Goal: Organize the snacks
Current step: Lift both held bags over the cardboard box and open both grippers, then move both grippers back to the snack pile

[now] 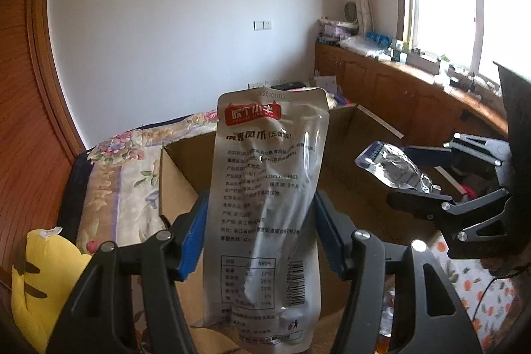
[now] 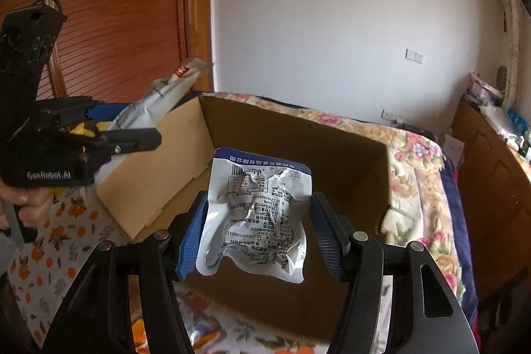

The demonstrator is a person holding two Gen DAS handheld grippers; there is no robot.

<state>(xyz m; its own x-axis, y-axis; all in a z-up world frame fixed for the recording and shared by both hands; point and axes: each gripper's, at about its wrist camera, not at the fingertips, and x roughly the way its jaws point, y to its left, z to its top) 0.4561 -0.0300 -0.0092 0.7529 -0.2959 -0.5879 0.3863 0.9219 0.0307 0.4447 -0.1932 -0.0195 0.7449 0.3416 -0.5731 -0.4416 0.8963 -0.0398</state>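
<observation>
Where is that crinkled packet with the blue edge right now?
The crinkled blue-edged packet is clamped in the right tongs, held above the open cardboard box on the bed; the left wrist view shows it at right.

Two foil snack pouches are counted: one tall silver pouch with a red label (image 1: 262,204) and one crumpled silver pouch with a blue edge (image 2: 255,211). One open brown cardboard box (image 2: 298,135) is counted.

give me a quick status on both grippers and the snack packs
Left gripper shut on tall silver snack pouch. Right gripper shut on crinkled vacuum pack, held over open cardboard box. Nothing blocking the box.
</observation>
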